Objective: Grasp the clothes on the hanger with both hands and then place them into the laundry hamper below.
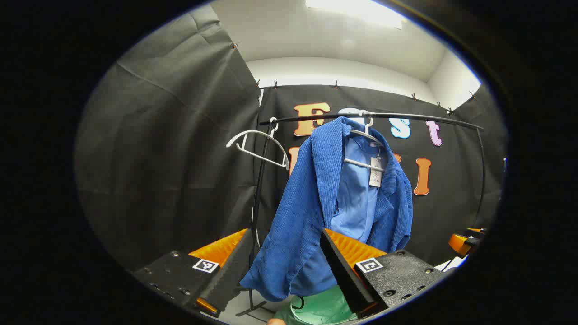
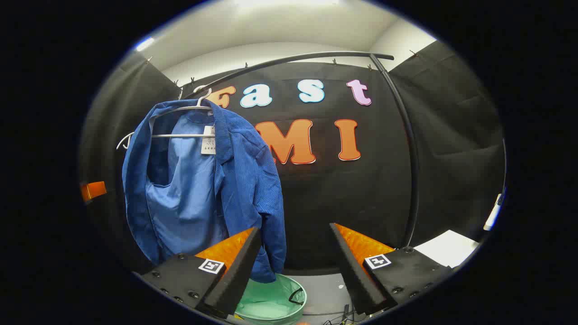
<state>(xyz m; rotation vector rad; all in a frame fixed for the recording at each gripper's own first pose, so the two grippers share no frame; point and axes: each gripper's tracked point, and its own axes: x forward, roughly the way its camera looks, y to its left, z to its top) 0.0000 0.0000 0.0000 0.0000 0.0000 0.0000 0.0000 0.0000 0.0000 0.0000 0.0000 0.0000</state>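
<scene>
Each gripper, the left gripper (image 1: 283,266) and the right gripper (image 2: 294,266), carries two wedge-shaped fingers with ribbed inner faces. Their textured bases bear small screws. A square black-and-white marker (image 1: 206,265) sits atop each finger base.

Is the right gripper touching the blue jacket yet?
Cannot tell. In the right gripper view, one finger of the open right gripper overlaps the jacket's hem, with no visible gap or press.

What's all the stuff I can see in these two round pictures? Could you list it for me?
Jacket: one, blue, on a hanger on the rail, above the hamper.
Hangers: two, white; one inside the jacket, one bare beside it.
Rail: one, black, curved overhead.
Hamper: one, pale green, on the floor.
Tag: one, white, at the jacket's collar.
Left gripper: jaws open, jacket hem between them.
Right gripper: jaws open, beside the jacket.
</scene>
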